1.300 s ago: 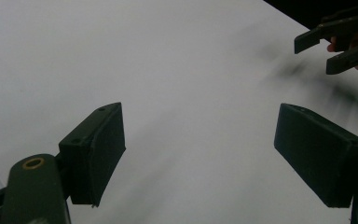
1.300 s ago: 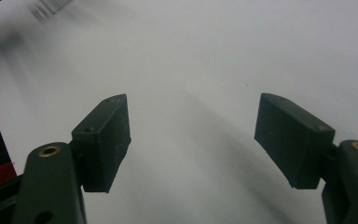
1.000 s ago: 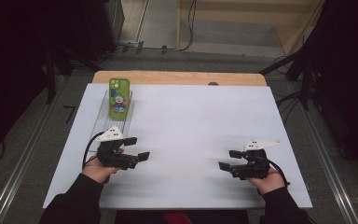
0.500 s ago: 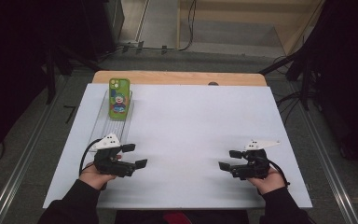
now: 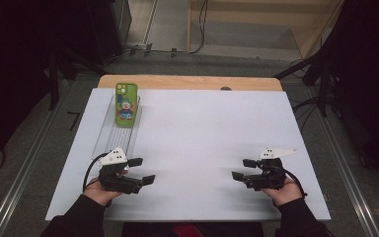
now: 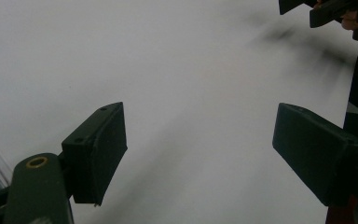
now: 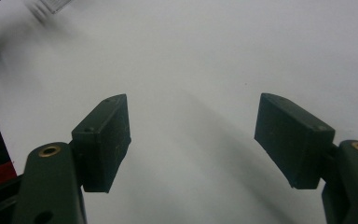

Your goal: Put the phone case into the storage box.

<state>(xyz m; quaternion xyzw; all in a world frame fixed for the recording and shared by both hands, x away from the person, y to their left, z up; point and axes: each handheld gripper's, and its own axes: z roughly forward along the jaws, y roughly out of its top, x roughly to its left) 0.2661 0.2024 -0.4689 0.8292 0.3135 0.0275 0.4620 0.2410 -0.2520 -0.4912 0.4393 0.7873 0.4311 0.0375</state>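
Here the green phone (image 5: 126, 103), its back printed with a cartoon figure in blue and red, lies at the far end of a clear plastic tray (image 5: 109, 137) on the white table (image 5: 202, 133), far left. The left gripper (image 5: 141, 171) and right gripper (image 5: 243, 169) rest near the table's front edge, both with jaws wide apart and nothing between them. The tray's transparent walls are hard to trace; the phone's print is too small to read.

Right gripper (image 7: 193, 140), black jaws wide apart over bare white tabletop (image 7: 242, 56); perhaps a clear tray (image 7: 51, 7) top left.
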